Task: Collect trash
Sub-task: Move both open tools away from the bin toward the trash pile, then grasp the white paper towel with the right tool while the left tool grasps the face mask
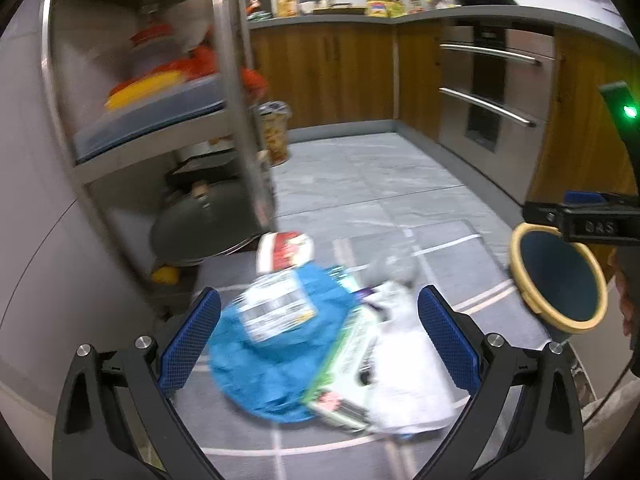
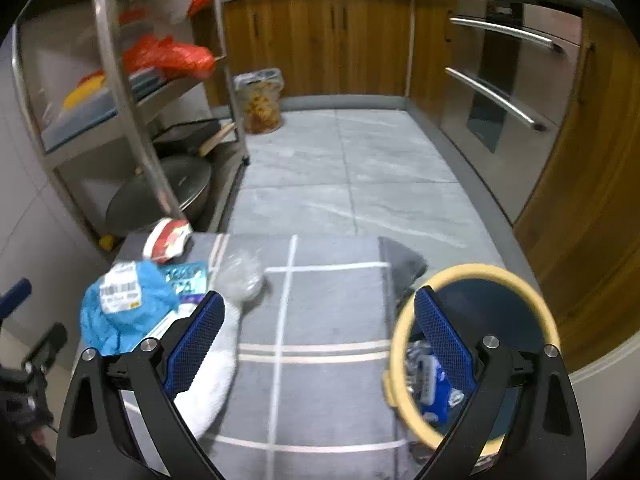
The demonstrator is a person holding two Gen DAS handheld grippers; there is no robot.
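No legible text on blurred wrappers

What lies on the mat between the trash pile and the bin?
Bare grey mat separates the trash pile from the bin, plain in the right wrist view.

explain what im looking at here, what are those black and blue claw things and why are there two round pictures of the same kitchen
Those claws are hand-held grippers: a person holds one in each hand, and each carries a wide-angle camera looking along its two fingers. That explains the two round pictures.

The left gripper is open, above a pile of trash on a grey mat: a blue bag with a white label, a green and white carton, white paper and a red and white cup.

The right gripper is open too and holds nothing. Beside it stands a bin with a yellow rim, with some trash already inside. A metal shelf stands to the left.
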